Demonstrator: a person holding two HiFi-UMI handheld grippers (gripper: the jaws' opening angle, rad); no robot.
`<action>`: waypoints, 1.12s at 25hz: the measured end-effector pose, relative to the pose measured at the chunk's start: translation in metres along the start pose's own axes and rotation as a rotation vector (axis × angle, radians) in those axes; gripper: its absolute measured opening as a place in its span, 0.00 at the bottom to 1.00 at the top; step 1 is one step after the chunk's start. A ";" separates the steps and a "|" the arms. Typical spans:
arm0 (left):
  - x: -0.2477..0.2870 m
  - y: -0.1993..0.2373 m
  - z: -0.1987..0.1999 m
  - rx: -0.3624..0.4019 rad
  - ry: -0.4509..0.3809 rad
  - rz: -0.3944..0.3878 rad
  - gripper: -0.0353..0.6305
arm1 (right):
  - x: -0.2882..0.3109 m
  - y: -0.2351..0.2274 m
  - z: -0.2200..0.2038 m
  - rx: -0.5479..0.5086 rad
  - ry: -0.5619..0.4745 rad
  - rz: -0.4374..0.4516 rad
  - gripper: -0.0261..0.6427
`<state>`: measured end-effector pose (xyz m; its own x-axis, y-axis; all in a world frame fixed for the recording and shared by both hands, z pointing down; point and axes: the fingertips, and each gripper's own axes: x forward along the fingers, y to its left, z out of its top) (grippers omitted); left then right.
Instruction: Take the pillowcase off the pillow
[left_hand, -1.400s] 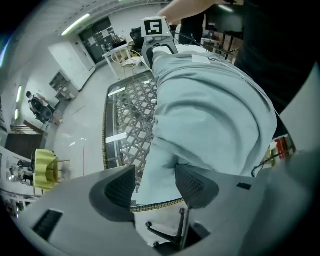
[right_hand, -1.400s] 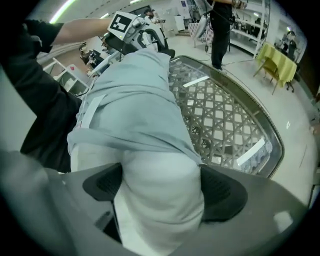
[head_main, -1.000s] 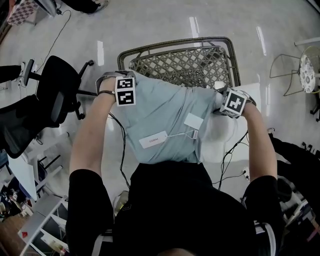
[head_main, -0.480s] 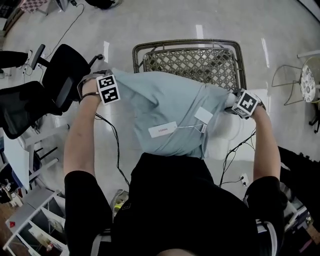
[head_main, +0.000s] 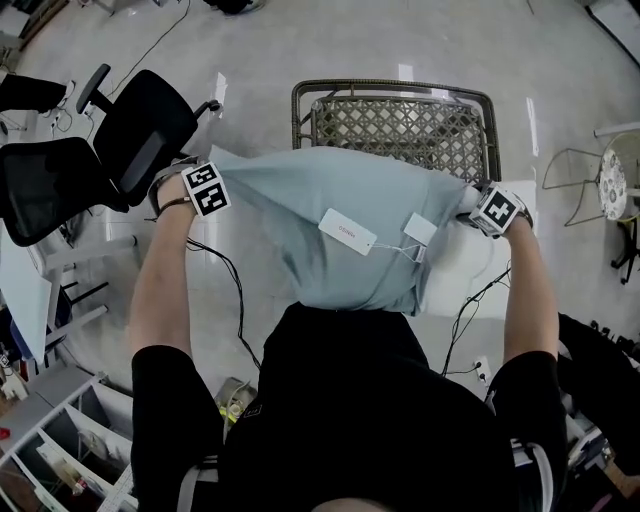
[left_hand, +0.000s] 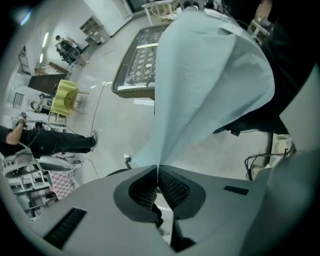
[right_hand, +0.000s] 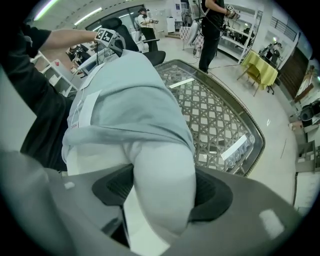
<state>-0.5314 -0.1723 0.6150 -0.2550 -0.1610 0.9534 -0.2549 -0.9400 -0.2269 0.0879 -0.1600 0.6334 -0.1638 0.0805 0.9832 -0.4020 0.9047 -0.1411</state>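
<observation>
A pale blue pillowcase (head_main: 340, 200) with white tags hangs stretched between my two grippers, in front of the person's chest. My left gripper (head_main: 212, 172) holds its left corner; in the left gripper view the fabric (left_hand: 200, 75) runs out of the shut jaws (left_hand: 158, 170). The white pillow (head_main: 470, 265) sticks out of the case at the right. My right gripper (right_hand: 162, 192) grips the pillow's bare corner (right_hand: 162, 165); its jaws have just been opening slightly, with the pads still pressing on the pillow. The case's edge (right_hand: 130, 95) lies bunched just beyond them.
A woven lattice table with a metal frame (head_main: 400, 125) stands right behind the pillow. Black office chairs (head_main: 130, 140) are at the left, and cables (head_main: 235, 300) trail on the floor. A small round table (head_main: 622, 150) stands at the right. Other people stand farther off.
My left gripper has swung out to the left with the pillowcase corner, pulling the case taut and sideways. The tags have shifted with it. My right gripper has stayed put on the pillow.
</observation>
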 end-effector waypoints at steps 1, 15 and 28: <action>0.000 -0.003 0.001 -0.017 -0.020 -0.009 0.06 | 0.002 -0.002 0.001 -0.010 0.005 -0.010 0.55; -0.049 0.005 0.165 0.092 -0.389 -0.034 0.24 | 0.006 -0.005 0.001 -0.025 0.065 -0.026 0.58; -0.027 -0.005 0.266 0.342 -0.418 -0.171 0.32 | 0.004 -0.003 0.010 -0.040 0.033 0.030 0.57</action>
<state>-0.2749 -0.2431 0.6432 0.1718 -0.0382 0.9844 0.0745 -0.9959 -0.0517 0.0795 -0.1666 0.6363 -0.1450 0.1207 0.9821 -0.3607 0.9178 -0.1660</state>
